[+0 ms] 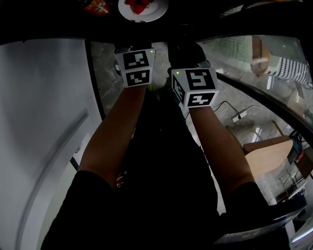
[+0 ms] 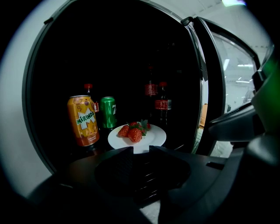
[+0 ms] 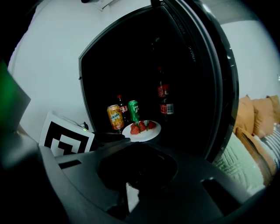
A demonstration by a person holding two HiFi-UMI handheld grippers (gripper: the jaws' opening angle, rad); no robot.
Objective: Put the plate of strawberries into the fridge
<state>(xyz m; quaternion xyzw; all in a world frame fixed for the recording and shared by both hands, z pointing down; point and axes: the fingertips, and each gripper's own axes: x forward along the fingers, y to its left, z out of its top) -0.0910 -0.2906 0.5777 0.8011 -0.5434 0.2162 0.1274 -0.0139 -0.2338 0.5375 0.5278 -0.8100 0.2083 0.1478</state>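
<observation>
The white plate (image 2: 154, 136) carrying several strawberries (image 2: 134, 132) rests on a shelf inside the dark fridge; the head view shows the plate (image 1: 155, 12) at its top edge. My left gripper (image 2: 141, 148) has its tips at the plate's near rim, with only a narrow slit between the jaws and nothing in it. From the right gripper view, a left finger (image 3: 111, 136) reaches up to the plate (image 3: 151, 131). My right gripper (image 3: 135, 148) hangs back outside the fridge, jaws together and empty. Both marker cubes, left (image 1: 135, 67) and right (image 1: 194, 87), show in the head view.
Left of the plate stand an orange Mirinda can (image 2: 83, 120) and a green can (image 2: 108, 112); dark cola bottles (image 2: 162, 105) are behind. The glass fridge door (image 2: 221, 83) is swung open to the right. Cushions (image 3: 258, 118) lie beyond it, and the white fridge side (image 1: 44, 122) is at left.
</observation>
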